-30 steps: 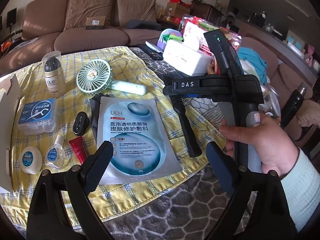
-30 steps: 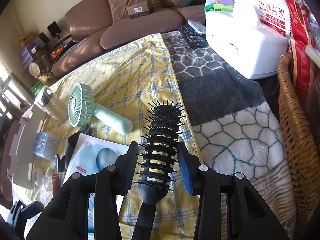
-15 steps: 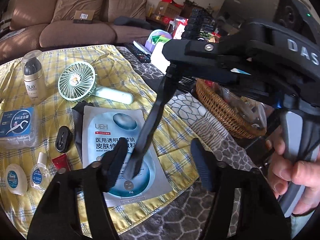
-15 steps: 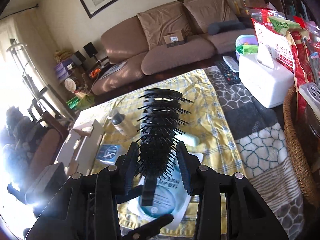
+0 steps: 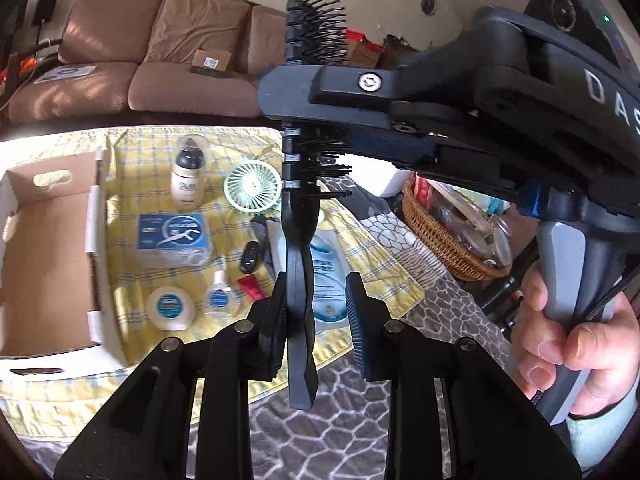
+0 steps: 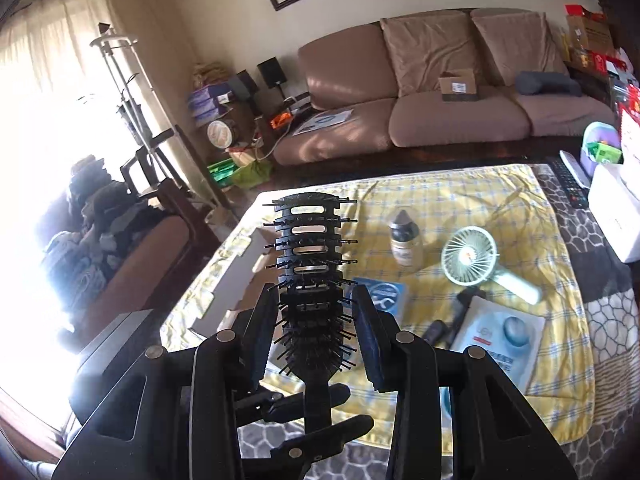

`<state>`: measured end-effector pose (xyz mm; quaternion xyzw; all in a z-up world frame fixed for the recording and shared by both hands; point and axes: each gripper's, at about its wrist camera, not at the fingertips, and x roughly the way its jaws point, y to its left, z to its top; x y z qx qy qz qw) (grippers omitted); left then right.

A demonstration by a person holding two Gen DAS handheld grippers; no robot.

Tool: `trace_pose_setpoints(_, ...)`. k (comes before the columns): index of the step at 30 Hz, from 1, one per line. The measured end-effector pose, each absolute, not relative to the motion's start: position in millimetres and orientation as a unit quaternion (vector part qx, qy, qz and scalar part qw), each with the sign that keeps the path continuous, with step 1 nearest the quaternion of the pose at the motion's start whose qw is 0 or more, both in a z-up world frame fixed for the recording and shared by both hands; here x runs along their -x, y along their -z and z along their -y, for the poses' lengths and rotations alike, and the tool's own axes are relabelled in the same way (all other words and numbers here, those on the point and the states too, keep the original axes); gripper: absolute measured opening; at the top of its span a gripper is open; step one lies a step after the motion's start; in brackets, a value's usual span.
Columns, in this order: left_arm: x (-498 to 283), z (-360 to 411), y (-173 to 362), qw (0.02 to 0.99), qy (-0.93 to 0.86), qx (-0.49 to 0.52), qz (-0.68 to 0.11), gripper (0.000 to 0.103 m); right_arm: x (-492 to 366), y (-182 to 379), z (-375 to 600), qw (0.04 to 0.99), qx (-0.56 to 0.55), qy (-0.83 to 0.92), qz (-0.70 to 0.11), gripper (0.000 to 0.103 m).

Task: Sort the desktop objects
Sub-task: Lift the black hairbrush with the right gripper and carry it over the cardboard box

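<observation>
Open cardboard box (image 5: 48,264) sits near floss case (image 5: 174,236); wicker basket (image 5: 432,236) holds clutter (image 5: 472,224).

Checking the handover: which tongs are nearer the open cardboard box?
Left. The left tongs hover just right of the open cardboard box, around the black hairbrush handle; the right tongs clamp its bristle head farther off.

A table carries a grey patterned cover (image 5: 436,312), with a yellow checked cloth (image 5: 140,152) spread over its left part. On the cloth lie an open cardboard box (image 5: 44,264) at the left edge, a lotion bottle (image 5: 188,176), a green hand fan (image 5: 252,186), a blue floss-pick box (image 5: 174,234), a round floss case (image 5: 170,307), a small dropper bottle (image 5: 218,294), a red tube (image 5: 250,286) and a face-mask sachet (image 5: 326,276).
</observation>
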<state>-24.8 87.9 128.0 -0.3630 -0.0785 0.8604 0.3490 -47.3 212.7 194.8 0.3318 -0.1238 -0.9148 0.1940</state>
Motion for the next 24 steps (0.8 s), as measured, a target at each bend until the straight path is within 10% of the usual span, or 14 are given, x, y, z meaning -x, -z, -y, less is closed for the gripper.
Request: trace_pose_setpoints(24, 84.6, 152.7, -126.2, 0.247, -0.882, 0.380, 0.128, 0.030, 268.1, -60.1, -38.4, 0.146, -0.525, 0.815, 0.196, 0.038)
